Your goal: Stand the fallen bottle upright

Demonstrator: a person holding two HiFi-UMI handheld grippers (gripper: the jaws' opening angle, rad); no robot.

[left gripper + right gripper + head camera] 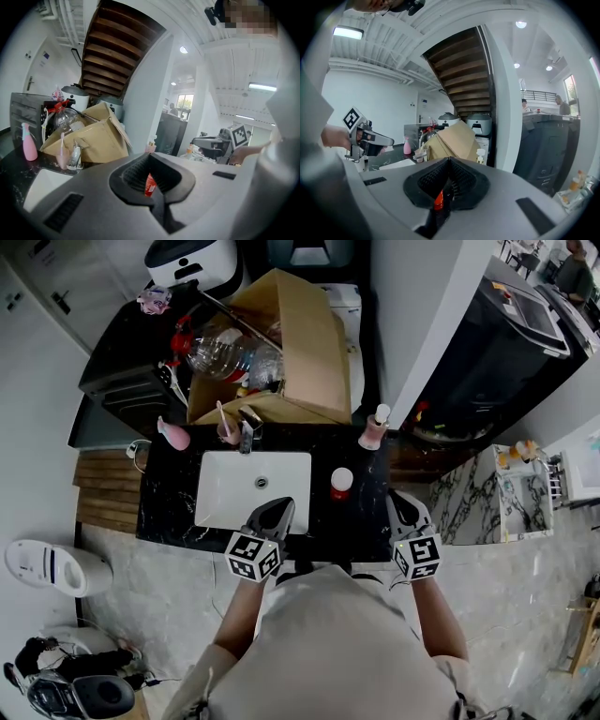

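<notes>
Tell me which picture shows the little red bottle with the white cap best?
The head view: the small red bottle with the white cap shows whole, on the black counter beside the white sink. Both gripper views show only a red sliver.

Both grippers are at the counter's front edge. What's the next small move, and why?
Probably nothing on the bottle: I'd just draw both grippers back. The red bottle already seems to stand upright, white cap up, on the counter right of the sink, with nothing touching it. The left gripper and right gripper are shut and empty.
</notes>
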